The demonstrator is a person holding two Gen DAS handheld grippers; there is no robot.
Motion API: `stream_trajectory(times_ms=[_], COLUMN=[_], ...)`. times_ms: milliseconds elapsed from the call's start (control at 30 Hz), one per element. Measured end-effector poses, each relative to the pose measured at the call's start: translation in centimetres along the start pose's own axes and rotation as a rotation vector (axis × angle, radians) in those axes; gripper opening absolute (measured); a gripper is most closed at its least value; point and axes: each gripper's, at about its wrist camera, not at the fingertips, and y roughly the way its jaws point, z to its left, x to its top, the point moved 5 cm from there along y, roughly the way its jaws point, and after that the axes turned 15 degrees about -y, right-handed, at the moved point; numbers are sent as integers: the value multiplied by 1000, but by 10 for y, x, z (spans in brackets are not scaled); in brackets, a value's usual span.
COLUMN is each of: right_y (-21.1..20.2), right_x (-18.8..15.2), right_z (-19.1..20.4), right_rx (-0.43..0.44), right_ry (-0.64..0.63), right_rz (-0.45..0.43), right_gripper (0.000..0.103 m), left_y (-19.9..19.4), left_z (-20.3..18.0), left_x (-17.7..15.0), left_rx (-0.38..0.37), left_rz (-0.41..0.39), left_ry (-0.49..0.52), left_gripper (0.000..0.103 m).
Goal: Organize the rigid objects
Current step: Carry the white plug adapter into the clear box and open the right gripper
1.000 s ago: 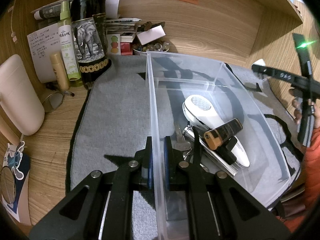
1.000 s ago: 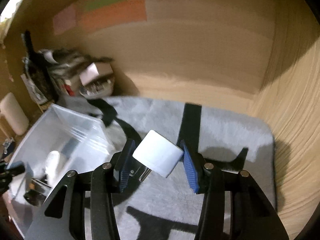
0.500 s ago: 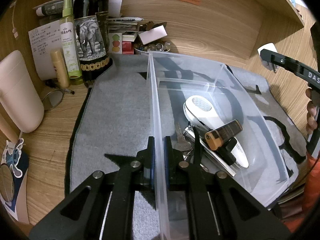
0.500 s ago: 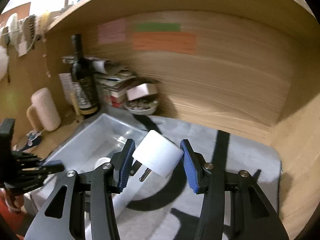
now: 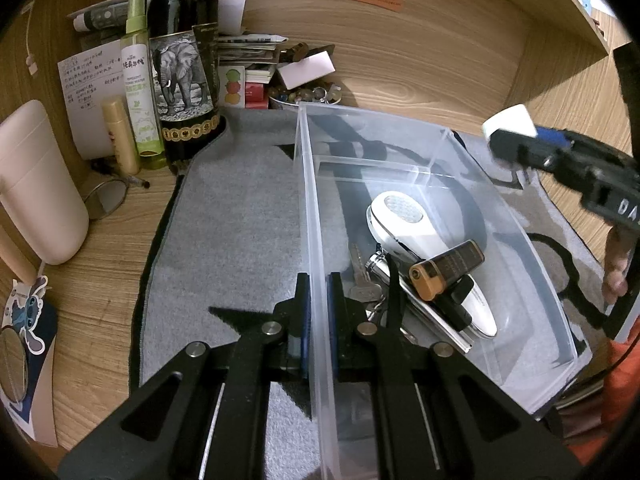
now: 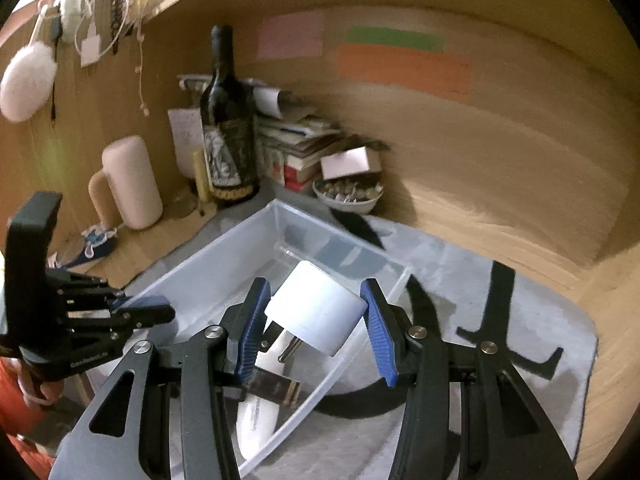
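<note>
Below the right claw (image 6: 316,328), lower centre of frame, lies the clear plastic bin (image 6: 224,252); claw grips white plug adapter (image 6: 320,308), prongs down-left. Left claw (image 5: 318,312) clamps bin wall.

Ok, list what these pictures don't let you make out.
- Keys, left wrist view: mostly hidden under the white device and the left claw.
- Orange note, right wrist view: writing blurred.
- Plug, right wrist view: prongs partly hidden behind the right claw.
- Bin: near end cut off.
</note>
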Motion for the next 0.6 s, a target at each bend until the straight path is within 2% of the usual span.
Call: stream_trajectory(times_ms=[600], right_y=[53], right_x=[-18], right_z=[30], right_rx=[68], right_ry=[-48], right_rz=[157], right_gripper=[44], left_y=[-1], left_z=[0], left_x=[1], left_rx=[0], left_rz=[-1], left_ry=[5], left_gripper=[7])
